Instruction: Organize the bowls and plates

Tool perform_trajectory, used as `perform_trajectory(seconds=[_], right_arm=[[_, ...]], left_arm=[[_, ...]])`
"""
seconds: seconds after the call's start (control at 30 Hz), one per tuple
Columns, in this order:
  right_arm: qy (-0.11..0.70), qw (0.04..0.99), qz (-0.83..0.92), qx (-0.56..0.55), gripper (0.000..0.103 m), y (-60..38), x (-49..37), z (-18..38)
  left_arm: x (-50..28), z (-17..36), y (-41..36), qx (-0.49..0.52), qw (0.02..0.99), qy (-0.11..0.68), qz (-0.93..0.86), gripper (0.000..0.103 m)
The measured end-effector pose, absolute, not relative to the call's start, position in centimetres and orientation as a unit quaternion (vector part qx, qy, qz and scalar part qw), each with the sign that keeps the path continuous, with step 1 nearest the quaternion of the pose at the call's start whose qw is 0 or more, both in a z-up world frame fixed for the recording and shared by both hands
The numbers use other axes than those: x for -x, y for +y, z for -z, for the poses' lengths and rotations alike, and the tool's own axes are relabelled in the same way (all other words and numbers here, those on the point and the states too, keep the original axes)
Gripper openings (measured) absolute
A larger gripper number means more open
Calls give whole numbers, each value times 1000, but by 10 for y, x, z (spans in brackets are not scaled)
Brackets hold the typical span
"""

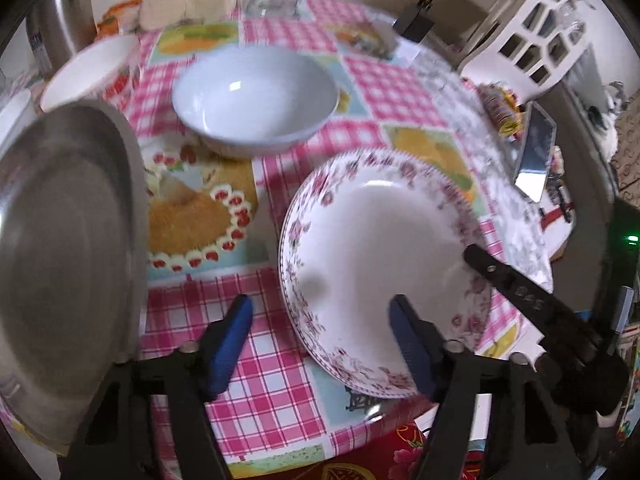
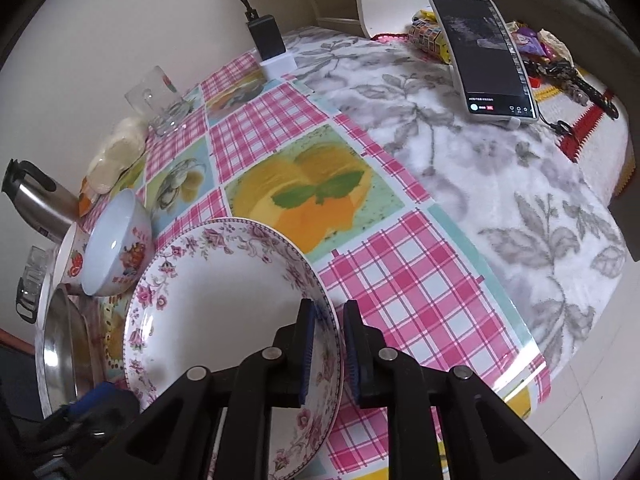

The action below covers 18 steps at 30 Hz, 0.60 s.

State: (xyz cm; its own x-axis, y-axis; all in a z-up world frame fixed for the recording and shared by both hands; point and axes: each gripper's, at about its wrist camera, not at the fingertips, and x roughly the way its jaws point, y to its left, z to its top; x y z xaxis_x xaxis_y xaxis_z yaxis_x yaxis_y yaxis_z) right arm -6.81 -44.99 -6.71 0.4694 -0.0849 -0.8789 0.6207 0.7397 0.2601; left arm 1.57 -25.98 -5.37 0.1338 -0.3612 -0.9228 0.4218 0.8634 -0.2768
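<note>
Left wrist view first. Closest in, the two blue fingers [image 1: 228, 344] of the left hand-held gripper [image 1: 320, 344], standing apart and squeezing nothing. One finger over the pink checked cloth of the counter [image 1: 260, 380], the other over the flowered plate [image 1: 372, 232], with the plate's near left rim in the gap between them. Not possible to tell if that second finger touches the plate. Far on the left, very close and blurry, a big metal plate [image 1: 60, 248]. Behind the flowered plate, a white bowl [image 1: 256, 96] sitting on the counter, apart from it. Further back on the left, a small bowl [image 1: 92, 72]. On the right rim of the flowered plate, a black finger of the right hand-held gripper [image 1: 476, 256]. Past that, a phone [image 1: 536, 152] lying near the counter's right edge.

Now the right wrist view. Closest in, the right hand-held gripper [image 2: 329, 354], pinched tight on the right rim of the flowered plate [image 2: 224, 300], one pad inside the rim and one outside. Left of the plate, the small bowl [image 2: 116, 248] with a flower picture on its side, and the metal plate [image 2: 60, 344] lower down by the edge. At the back, a glass mug [image 2: 160, 96] and a black charger [image 2: 268, 40] by the wall. On the grey leafy cloth at the right, the phone [image 2: 488, 56], well apart from the plate.
</note>
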Motion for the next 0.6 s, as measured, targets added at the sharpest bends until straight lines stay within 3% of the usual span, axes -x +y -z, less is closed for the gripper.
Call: perform_trajectory(seconds=[0.27, 0.47, 0.6], right_arm=[[466, 806, 204, -301, 19, -451, 67, 74], [463, 813, 207, -288, 20, -447, 69, 73], [455, 817, 202, -289, 18, -449, 71, 74]], left_arm=[[-28, 73, -263, -10, 749, 616, 244, 34], [-35, 75, -259, 2, 759, 604, 242, 19], [-39, 76, -252, 20, 758, 601, 252, 16]])
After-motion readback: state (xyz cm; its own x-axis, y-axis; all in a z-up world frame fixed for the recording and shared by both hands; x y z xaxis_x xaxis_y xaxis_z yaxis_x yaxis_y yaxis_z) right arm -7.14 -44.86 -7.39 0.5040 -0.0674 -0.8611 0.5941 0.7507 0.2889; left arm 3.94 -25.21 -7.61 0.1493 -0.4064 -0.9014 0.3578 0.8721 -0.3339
